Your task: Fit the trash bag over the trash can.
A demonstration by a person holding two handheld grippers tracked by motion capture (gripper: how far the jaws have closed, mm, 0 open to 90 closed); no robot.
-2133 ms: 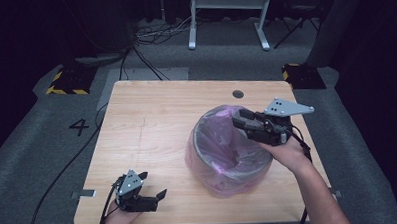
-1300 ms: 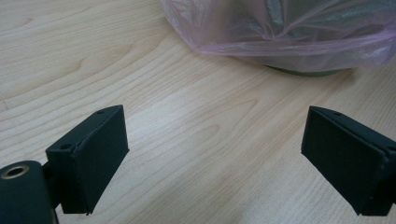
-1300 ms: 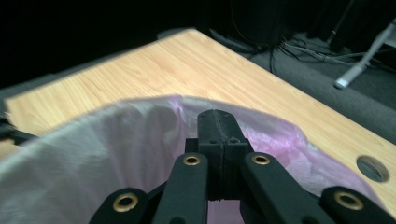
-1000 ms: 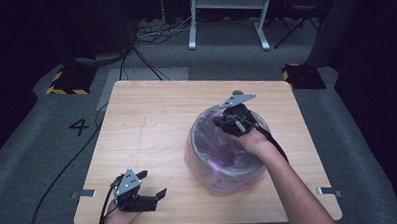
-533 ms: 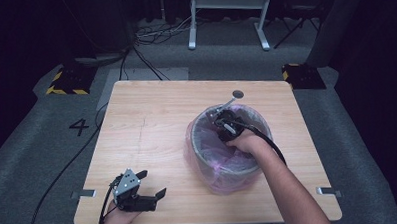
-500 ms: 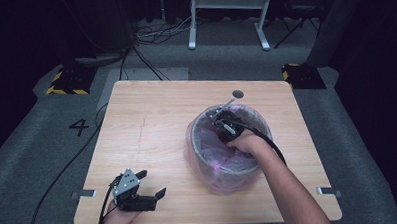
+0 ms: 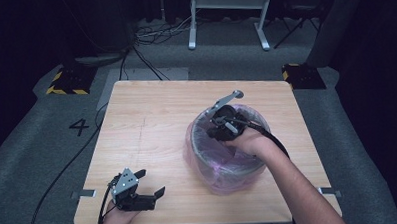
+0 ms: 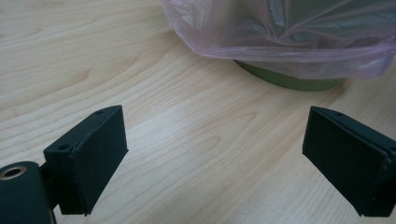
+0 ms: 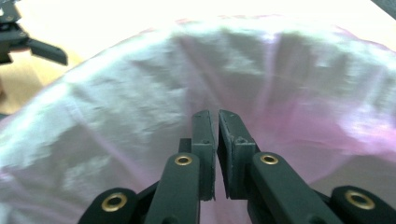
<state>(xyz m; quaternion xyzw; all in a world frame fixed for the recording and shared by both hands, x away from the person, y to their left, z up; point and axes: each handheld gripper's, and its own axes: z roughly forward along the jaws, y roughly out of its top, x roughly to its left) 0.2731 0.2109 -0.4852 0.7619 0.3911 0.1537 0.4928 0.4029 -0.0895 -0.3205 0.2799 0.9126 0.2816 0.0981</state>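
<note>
Liner (image 7: 207, 141) drapes the bin (image 8: 285, 81); right gripper (image 9: 217, 122) works inside it, jaws nearly closed on nothing visible. Left gripper (image 8: 215, 154), gaping empty near the bin, ought to steady its rim during tucking.

Wooden table (image 7: 152, 138): light top, round hole (image 7: 239, 94) near far edge. Grey carpet floor (image 7: 33, 163): painted number 4 (image 7: 79, 127) left of table; black-and-yellow striped blocks (image 7: 64, 82) beyond both far corners; white frame legs (image 7: 227, 16) behind; loose cables (image 7: 149, 36).
</note>
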